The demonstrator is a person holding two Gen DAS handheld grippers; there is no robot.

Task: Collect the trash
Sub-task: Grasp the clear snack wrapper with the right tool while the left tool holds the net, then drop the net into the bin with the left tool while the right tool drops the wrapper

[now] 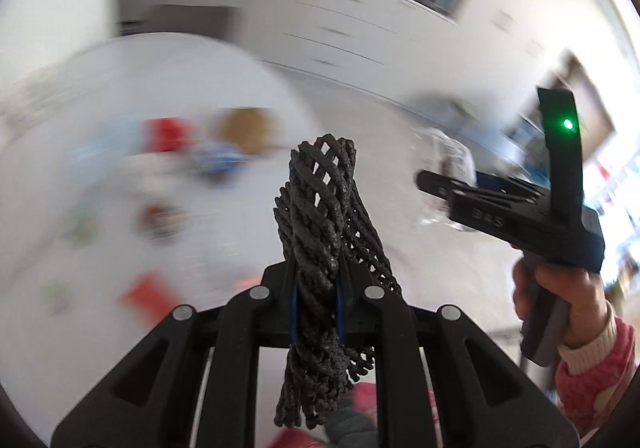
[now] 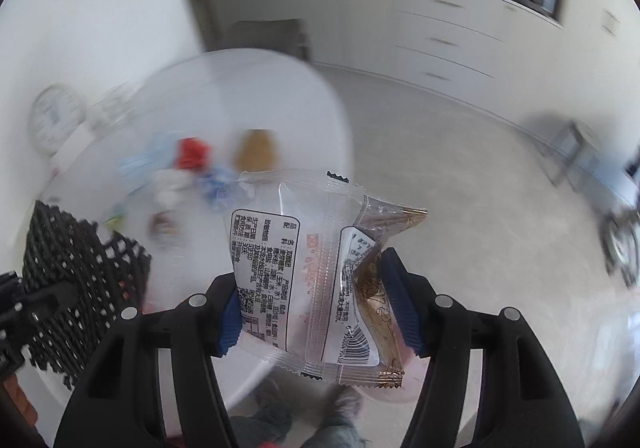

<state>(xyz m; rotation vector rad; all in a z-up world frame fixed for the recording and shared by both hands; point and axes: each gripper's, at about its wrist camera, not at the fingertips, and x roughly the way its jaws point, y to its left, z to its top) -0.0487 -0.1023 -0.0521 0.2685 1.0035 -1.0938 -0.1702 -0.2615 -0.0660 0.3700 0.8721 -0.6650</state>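
Above cluttered table (image 2: 100,59), our right gripper (image 2: 320,312) holds clear wrapper (image 2: 312,280), jaws half-wide; left gripper (image 1: 318,288) clamps black mesh bag (image 1: 324,207) tight, ready for trash.

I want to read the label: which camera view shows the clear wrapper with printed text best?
The right wrist view: the clear wrapper sits sharp between the right gripper pads. In the left wrist view it is only a blurred patch beyond that gripper.
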